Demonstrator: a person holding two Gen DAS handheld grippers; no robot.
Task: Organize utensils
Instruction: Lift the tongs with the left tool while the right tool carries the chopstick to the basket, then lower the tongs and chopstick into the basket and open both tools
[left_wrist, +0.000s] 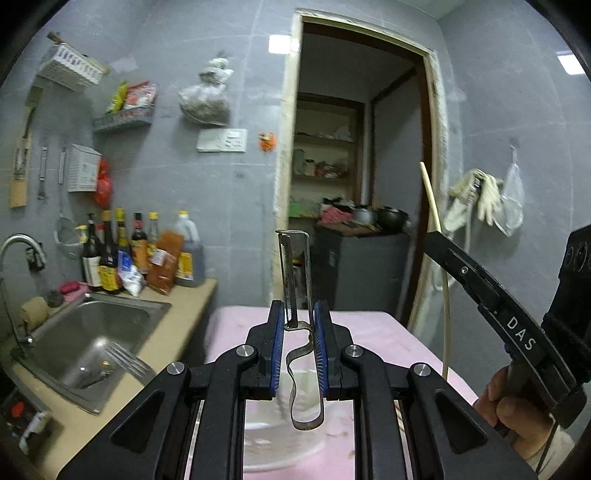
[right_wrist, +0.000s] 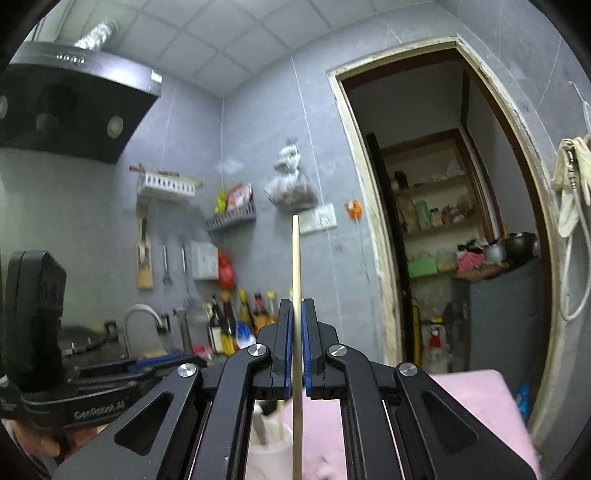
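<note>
The left gripper (left_wrist: 299, 325) is clamped on a bent stainless-steel peeler with a serrated blade (left_wrist: 295, 280); its blue pads (left_wrist: 320, 343) press the looped handle, and the blade stands upright above the jaws. The right gripper (right_wrist: 295, 332) is closed tight on a single pale wooden chopstick (right_wrist: 296, 258), which passes straight through the pads and projects above and below them. Both utensils are held in the air above a table covered in pink cloth (left_wrist: 369, 332). A white container (right_wrist: 269, 432) with other utensils standing in it is seen below the right gripper; it is judged to be the holder, though this cannot be confirmed.

The step in hand is judged to be the carrying of both utensils to their storage place. For a clean result, the following is advised:

- Both grips are to be kept firm until each utensil is over its destination.
- The chopstick is to be kept near vertical, so that its lower end enters the opening first.
- The two grippers, which are near each other, are to be kept apart, so that the peeler blade and the chopstick are not knocked together.
- One utensil is to be released at a time.

A stainless-steel sink (left_wrist: 110, 332) lies to the left of the table.
</note>
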